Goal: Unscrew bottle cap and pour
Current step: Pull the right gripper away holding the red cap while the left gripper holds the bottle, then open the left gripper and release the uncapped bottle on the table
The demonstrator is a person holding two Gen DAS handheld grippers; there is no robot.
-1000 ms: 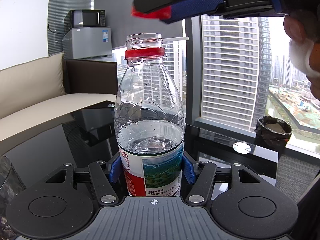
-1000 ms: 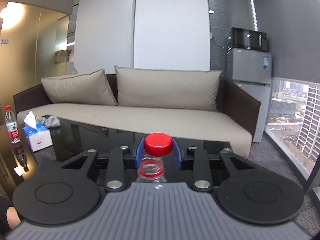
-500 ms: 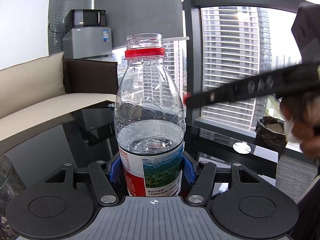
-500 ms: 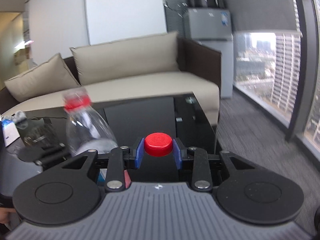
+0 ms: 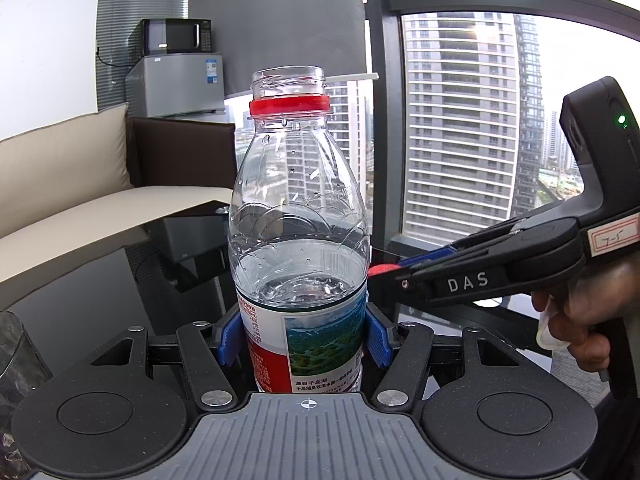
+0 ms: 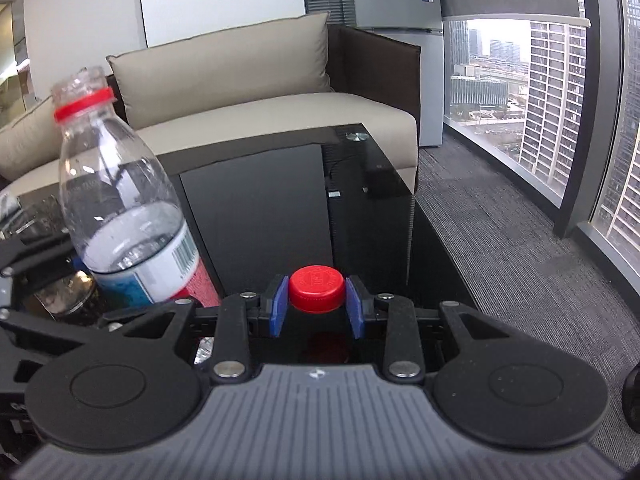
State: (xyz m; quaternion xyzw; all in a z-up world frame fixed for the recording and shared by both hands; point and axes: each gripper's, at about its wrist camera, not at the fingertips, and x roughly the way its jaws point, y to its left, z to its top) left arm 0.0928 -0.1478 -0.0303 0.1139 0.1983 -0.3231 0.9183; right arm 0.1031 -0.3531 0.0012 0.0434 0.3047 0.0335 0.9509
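My left gripper point(image 5: 304, 340) is shut on the clear water bottle point(image 5: 298, 240) at its label and holds it upright on the black glass table point(image 5: 100, 276). The bottle is open at the top, with a red ring under the neck, and is about half full. My right gripper point(image 6: 316, 306) is shut on the red cap point(image 6: 317, 289) and holds it low over the table, to the right of the bottle point(image 6: 120, 200). In the left wrist view the right gripper point(image 5: 390, 270) comes in from the right at the bottle's mid height.
A clear glass point(image 5: 16, 364) stands at the left edge of the left wrist view, close beside my left gripper. A beige sofa point(image 6: 248, 92) stands behind the table. The table's right edge point(image 6: 416, 208) drops to grey carpet by the window.
My right gripper has carried the cap off the bottle's top, down and to the bottle's right side. The left gripper and the bottle have stayed still.
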